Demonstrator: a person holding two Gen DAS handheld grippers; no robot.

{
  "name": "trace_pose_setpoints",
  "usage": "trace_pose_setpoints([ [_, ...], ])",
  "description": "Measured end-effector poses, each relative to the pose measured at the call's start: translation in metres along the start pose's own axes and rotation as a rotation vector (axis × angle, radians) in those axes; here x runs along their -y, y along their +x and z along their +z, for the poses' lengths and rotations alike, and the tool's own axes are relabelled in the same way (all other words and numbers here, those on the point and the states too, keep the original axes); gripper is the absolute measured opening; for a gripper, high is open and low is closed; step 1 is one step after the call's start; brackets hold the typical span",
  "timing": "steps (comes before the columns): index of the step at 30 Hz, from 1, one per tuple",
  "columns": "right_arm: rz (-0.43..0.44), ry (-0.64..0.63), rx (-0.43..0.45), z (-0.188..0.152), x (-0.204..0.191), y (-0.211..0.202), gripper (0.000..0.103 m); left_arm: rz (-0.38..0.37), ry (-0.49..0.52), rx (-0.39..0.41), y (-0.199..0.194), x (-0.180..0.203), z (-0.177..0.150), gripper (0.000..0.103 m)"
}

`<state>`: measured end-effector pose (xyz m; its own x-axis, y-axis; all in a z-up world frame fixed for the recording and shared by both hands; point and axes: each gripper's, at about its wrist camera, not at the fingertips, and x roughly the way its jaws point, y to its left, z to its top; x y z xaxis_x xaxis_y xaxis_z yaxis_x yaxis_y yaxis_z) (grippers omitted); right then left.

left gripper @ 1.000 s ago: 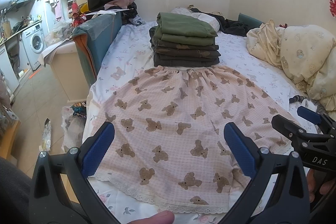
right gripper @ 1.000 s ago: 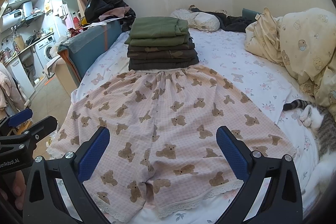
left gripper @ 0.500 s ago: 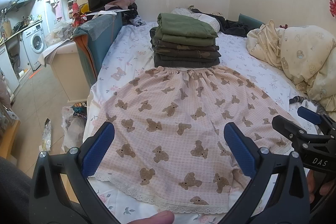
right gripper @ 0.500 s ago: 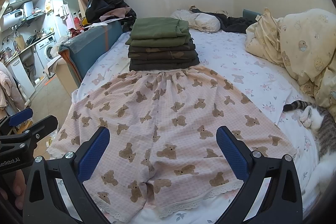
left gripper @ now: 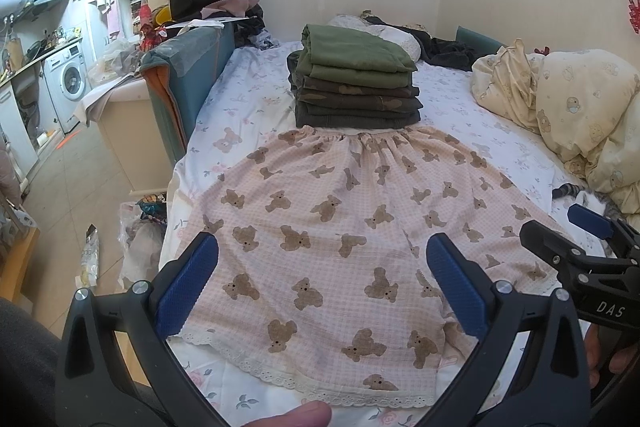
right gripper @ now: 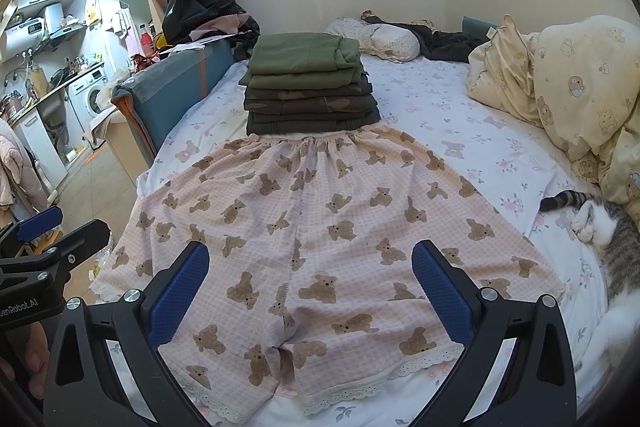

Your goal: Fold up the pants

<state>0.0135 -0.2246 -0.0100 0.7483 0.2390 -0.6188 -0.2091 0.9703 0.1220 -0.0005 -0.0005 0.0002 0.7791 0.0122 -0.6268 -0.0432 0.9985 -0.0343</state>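
The pants [left gripper: 352,227], pink gingham with brown teddy bears and lace-trimmed hems, lie flat across the middle of the frame on the floral bed sheet [left gripper: 240,99]. The gathered waistband touches a neat stack of folded green and camo clothes [left gripper: 356,83] up top. Both the left gripper [left gripper: 324,283] and right gripper [right gripper: 310,289] hover with ribbed blue fingers [right gripper: 180,291] spread wide, holding nothing. A tabby cat [right gripper: 612,239] is at the right edge.

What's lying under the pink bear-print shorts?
The pink bear-print shorts lie flat on the floral bedsheet, which shows all around them. Whatever sits directly beneath the fabric is covered.
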Motion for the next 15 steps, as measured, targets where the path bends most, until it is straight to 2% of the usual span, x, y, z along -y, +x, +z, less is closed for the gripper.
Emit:
trace_pose_setpoints([
  [15, 0.002, 0.002, -0.002, 0.003, 0.005, -0.001, 0.103, -0.001, 0.001, -0.003, -0.002, -0.010, -0.002, 0.103],
])
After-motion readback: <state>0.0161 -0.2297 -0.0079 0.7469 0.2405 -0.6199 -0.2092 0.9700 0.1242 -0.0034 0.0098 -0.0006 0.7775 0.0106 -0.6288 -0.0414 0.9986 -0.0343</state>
